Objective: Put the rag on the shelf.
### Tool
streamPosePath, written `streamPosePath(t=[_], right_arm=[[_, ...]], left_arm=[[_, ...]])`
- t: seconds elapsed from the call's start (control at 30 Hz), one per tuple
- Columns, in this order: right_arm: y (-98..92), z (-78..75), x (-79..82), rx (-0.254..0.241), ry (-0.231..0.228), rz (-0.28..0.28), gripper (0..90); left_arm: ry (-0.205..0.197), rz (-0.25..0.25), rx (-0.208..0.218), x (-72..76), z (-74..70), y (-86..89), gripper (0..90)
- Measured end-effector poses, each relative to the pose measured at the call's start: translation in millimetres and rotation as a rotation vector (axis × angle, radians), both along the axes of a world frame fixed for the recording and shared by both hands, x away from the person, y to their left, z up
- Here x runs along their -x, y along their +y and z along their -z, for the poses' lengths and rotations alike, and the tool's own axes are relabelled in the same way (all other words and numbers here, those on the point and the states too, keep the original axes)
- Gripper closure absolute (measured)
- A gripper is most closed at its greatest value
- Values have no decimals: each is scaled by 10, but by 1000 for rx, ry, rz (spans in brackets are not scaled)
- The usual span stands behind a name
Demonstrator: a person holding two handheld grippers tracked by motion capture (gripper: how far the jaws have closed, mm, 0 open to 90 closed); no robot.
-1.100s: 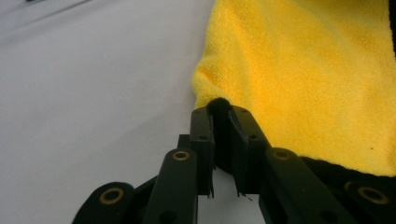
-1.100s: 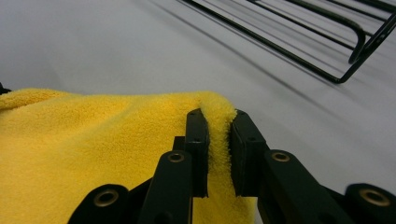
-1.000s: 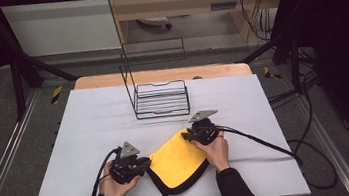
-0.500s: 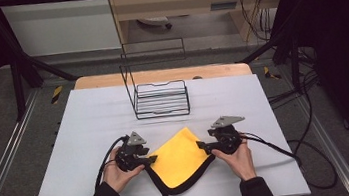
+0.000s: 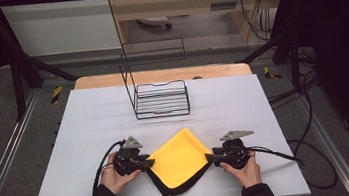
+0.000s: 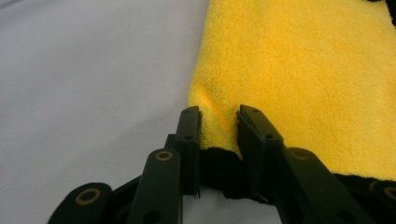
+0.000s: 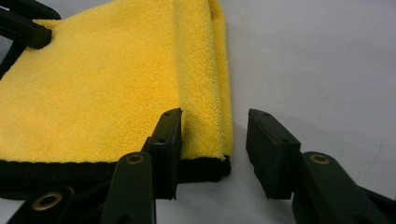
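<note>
A folded yellow cloth [image 5: 180, 158] with a black edge lies near the front of the white table [image 5: 89, 118]. My left gripper [image 5: 146, 164] is at its left corner. In the left gripper view the jaws [image 6: 219, 116] have just been closing and pinch that corner of the cloth [image 6: 303, 70]. My right gripper [image 5: 210, 158] is at the right corner. Its jaws [image 7: 214, 114] have just been closing with the folded edge of the cloth [image 7: 93, 93] between them. One pad touches the cloth; the other stands apart from it.
A black wire rack [image 5: 160, 99] stands behind the cloth at mid-table. A wooden strip [image 5: 159, 74] runs along the far edge. Cables [image 5: 290, 154] trail off the table's right side. The other gripper's jaw [image 7: 23, 28] lies at the cloth's far corner.
My right gripper left the cloth's upper part and moved right and nearer, to the right corner. The cloth now lies flatter, as a folded diamond. The left gripper stayed at the left corner.
</note>
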State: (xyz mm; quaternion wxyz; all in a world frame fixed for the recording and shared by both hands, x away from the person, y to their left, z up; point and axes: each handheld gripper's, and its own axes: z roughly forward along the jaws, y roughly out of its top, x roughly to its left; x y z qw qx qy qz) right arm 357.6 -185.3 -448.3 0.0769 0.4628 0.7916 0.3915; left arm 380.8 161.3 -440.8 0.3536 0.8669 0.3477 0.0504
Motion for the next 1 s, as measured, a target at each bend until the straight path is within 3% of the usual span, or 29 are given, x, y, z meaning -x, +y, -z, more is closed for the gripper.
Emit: streamPosePath(t=[0.37, 0.5, 0.7, 0.83, 0.87, 1.0], right_arm=[[34, 25, -3, -32, 38, 22, 753], [27, 4, -32, -45, 48, 10, 803], [79, -137, -130, -27, -17, -4, 816], [156, -185, -221, -3, -42, -22, 817], [228, -190, -323, 20, -55, -36, 818], [376, -170, -501, 36, -59, -57, 818]], left_arm=[[-7, -5, -37, 28, -31, -78, 798], [6, -14, -19, 20, -38, -59, 817], [23, -45, 28, 73, -99, 13, 825], [0, -82, 40, 190, -140, 61, 823], [-1, -90, 45, 215, -149, 78, 822], [6, -131, 69, 308, -148, 143, 818]])
